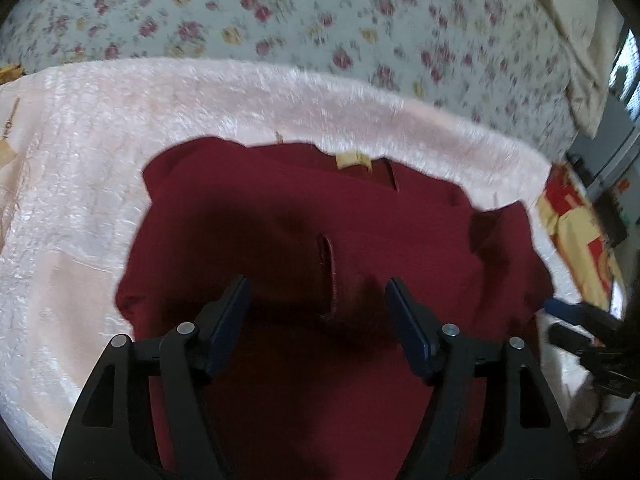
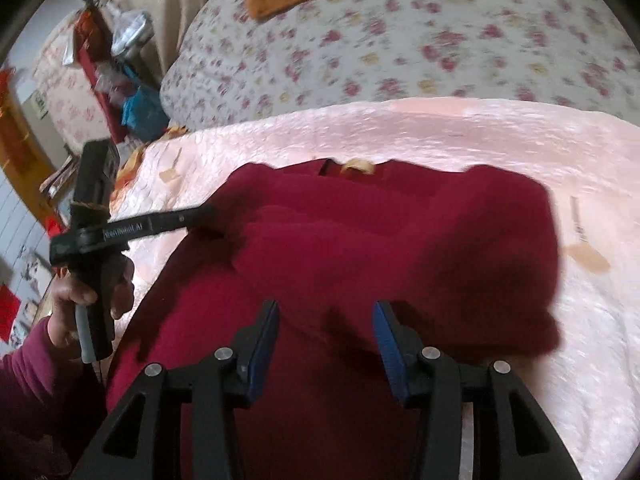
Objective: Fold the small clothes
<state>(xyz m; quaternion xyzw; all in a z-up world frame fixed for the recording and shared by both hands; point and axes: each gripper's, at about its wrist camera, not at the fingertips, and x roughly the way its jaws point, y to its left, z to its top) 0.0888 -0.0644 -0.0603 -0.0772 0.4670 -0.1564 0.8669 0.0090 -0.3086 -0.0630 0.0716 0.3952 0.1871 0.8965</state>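
1. The dark red garment [image 1: 320,248] lay spread on a pale pink plush blanket [image 1: 100,128] that covered a floral-print bedspread [image 1: 280,12]; a yellow label [image 1: 352,159] marked its far, neck-side edge.

2. Material, as judged from its look: a soft, limp knit, light in weight, liable to sag and bunch when lifted. Part of it already lay doubled over the body, and a raised crease [image 1: 329,276] ran down the middle in the left wrist view.

3. Suggested hold: a pinch through a free edge or corner at the near hem or side, never the flat middle, where the pads would only gather loose cloth. The plush blanket might drag on the fabric.

4. The left gripper [image 1: 318,300] hovered over the garment's near half, its fingers spread wide and holding nothing.

5. The right gripper [image 2: 325,320] hung above the same garment, likewise wide apart and empty.

6. In the right wrist view the person's left hand [image 2: 86,296] gripped the left tool's handle at the garment's left edge, with the tool pointing inward across the cloth. Whether its tips touched the fabric could not be told.
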